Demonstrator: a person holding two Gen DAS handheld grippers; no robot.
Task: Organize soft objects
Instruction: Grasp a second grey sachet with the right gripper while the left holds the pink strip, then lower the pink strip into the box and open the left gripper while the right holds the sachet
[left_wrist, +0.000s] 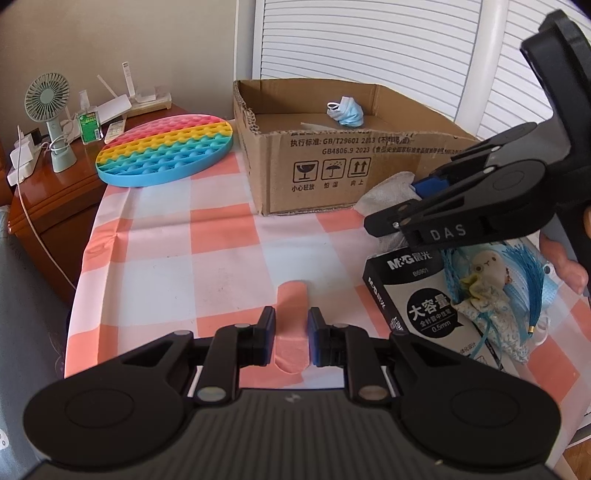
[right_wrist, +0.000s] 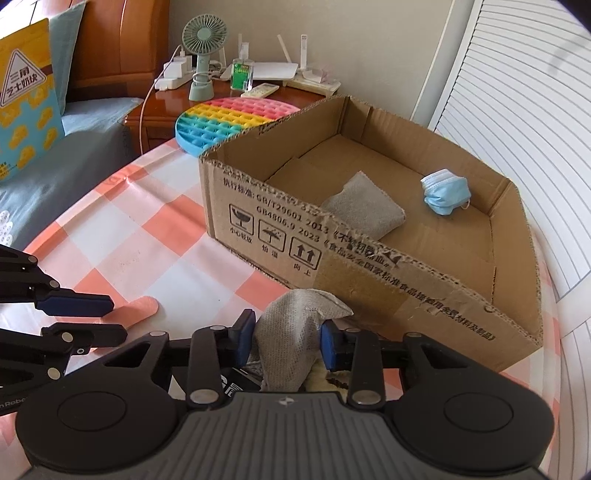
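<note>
Two grippers are mine. My right gripper (right_wrist: 287, 343) pinches a grey cloth (right_wrist: 291, 332), pads pressing both its sides, just before the box's (right_wrist: 406, 295) near wall, above a pen carton (left_wrist: 417, 295) and a small doll (left_wrist: 484, 284) at the bench's (left_wrist: 184, 258) right edge. My left gripper (left_wrist: 291, 332) is closed narrow with nothing in it, over a pink strip (left_wrist: 293, 295) near the front edge. Inside the box lie another grey cloth (right_wrist: 365, 206) and a blue mask (right_wrist: 445, 195). A rainbow pop mat (left_wrist: 166, 147) sits at the far left corner.
</note>
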